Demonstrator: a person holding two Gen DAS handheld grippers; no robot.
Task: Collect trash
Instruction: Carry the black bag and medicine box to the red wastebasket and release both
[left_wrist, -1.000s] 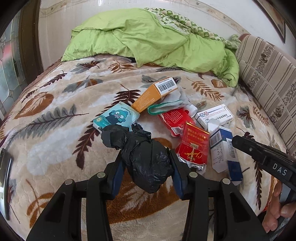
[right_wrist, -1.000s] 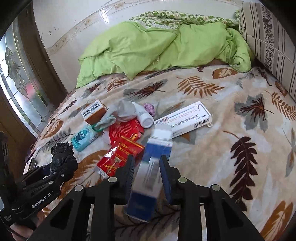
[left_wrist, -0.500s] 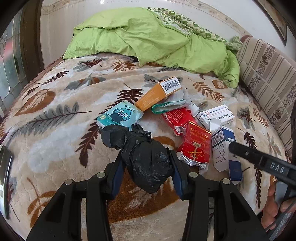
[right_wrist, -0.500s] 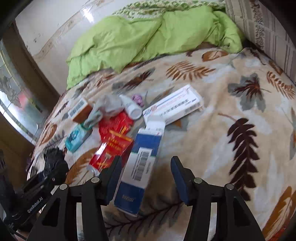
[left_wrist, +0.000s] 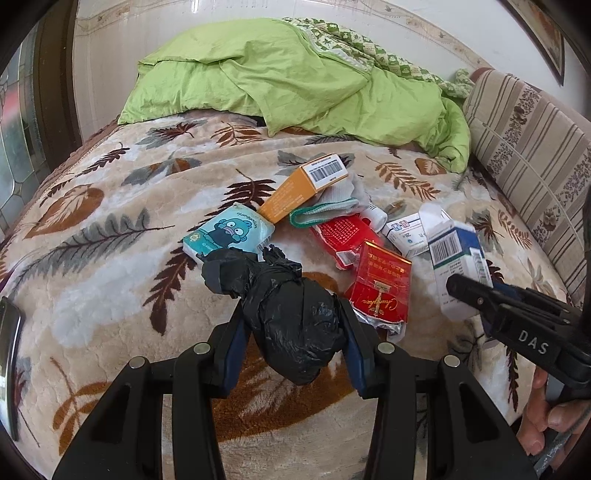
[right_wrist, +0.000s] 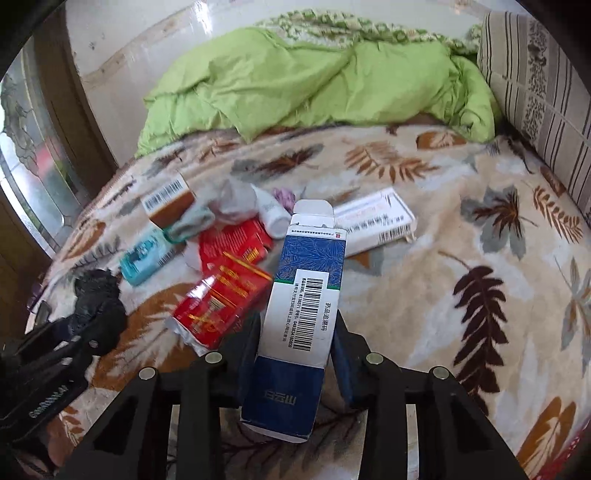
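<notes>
Litter pile of cartons and red packets (left_wrist: 380, 280) crowded the middle of my leaf-print fleece blanket (right_wrist: 480, 229); its right side lay open, rumpled green duvet (right_wrist: 314, 81) blocked the far end.

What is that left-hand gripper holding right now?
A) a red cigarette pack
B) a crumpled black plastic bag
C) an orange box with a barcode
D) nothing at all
B: in the left wrist view the left gripper has its jaws pressed against both sides of the crumpled black plastic bag, while the orange box and the red cigarette pack lie on the blanket.
</notes>
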